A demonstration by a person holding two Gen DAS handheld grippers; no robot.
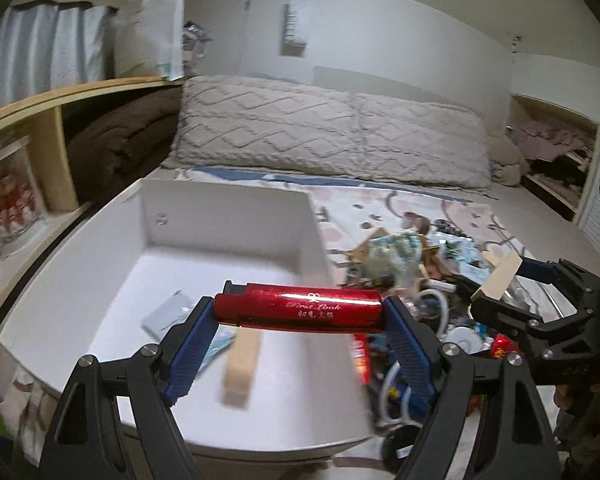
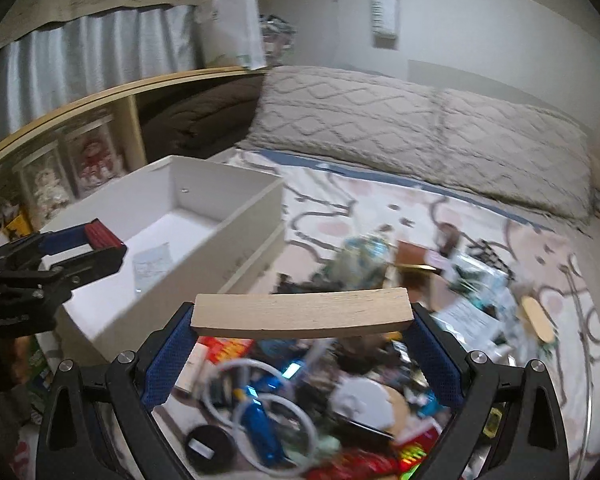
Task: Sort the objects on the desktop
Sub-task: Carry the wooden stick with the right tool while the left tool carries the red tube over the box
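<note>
My left gripper (image 1: pixel 300 312) is shut on a red metallic tube (image 1: pixel 298 309) with white lettering, held crosswise above the near right part of a white open box (image 1: pixel 224 204). A wooden block (image 1: pixel 242 364) and pale paper packets (image 1: pixel 166 314) lie in the box. My right gripper (image 2: pixel 302 316) is shut on a light wooden block (image 2: pixel 302 314), held above a heap of mixed objects (image 2: pixel 300 400). The right gripper also shows in the left wrist view (image 1: pixel 496 280), and the left one in the right wrist view (image 2: pixel 96 244).
The box and heap rest on a patterned bed cover (image 2: pixel 380 208). Grey pillows (image 1: pixel 320 128) line the far side. A wooden shelf (image 1: pixel 48 120) with a brown blanket and figurines stands at the left. White cables (image 2: pixel 260 408) and a blue item lie in the heap.
</note>
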